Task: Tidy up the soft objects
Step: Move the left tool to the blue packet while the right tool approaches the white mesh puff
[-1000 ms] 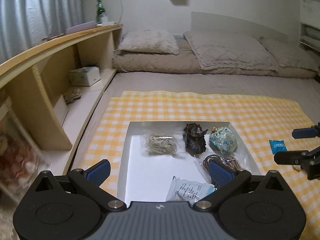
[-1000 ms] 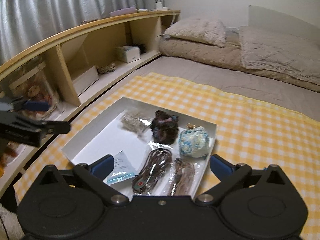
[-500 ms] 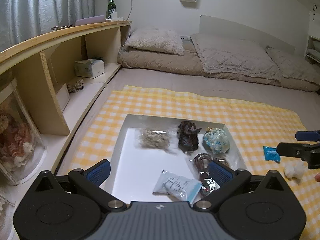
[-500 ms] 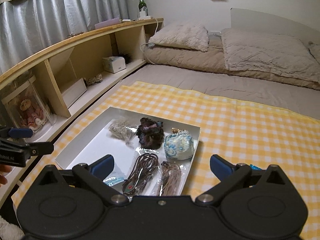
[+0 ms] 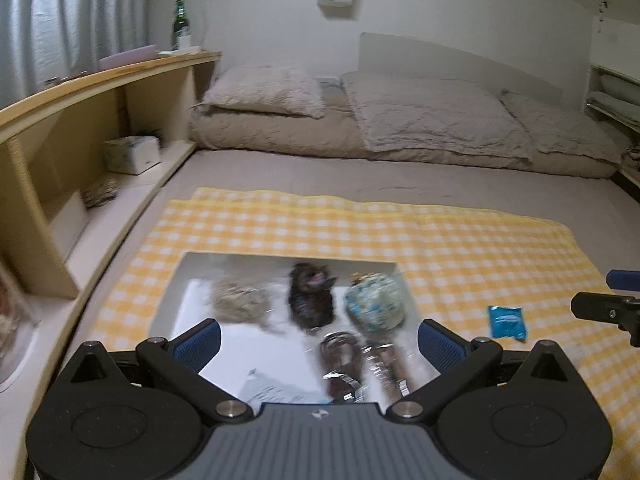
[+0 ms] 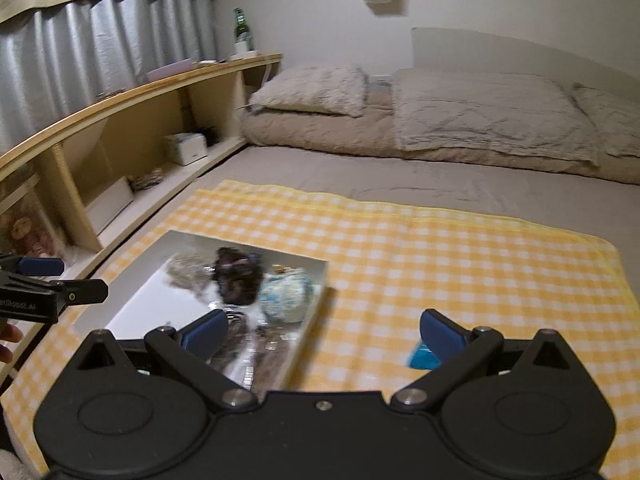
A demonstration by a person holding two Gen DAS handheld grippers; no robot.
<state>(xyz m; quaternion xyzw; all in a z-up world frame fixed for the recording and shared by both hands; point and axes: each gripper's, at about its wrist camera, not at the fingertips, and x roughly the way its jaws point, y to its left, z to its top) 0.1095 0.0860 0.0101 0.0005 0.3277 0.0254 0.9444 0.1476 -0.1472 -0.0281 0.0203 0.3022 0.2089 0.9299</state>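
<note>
A white tray [image 5: 180, 296] lies on a yellow checked cloth [image 5: 460, 248]. In it are a beige bundle [image 5: 240, 304], a dark fuzzy item [image 5: 310, 300], a blue-and-white pouch [image 5: 374, 306], bagged brown cords [image 5: 340, 360] and a pale packet [image 5: 276, 390]. A small blue packet [image 5: 506, 322] lies on the cloth right of the tray; it also shows in the right wrist view [image 6: 420, 356]. My left gripper [image 5: 318, 340] is open and empty above the tray's near end. My right gripper [image 6: 322, 330] is open and empty above the tray's right edge [image 6: 312, 316].
A wooden shelf unit [image 5: 72, 128] runs along the left, holding a tissue box [image 5: 132, 154] and a green bottle [image 5: 180, 26] on top. Beige pillows and folded bedding [image 5: 400, 128] lie at the far end of the mattress.
Both views have pulled back and tilted up, showing more of the room. The tray and blue packet sit lower in frame. A white fluffy piece seen earlier at right is out of view. Both grippers stay open.
</note>
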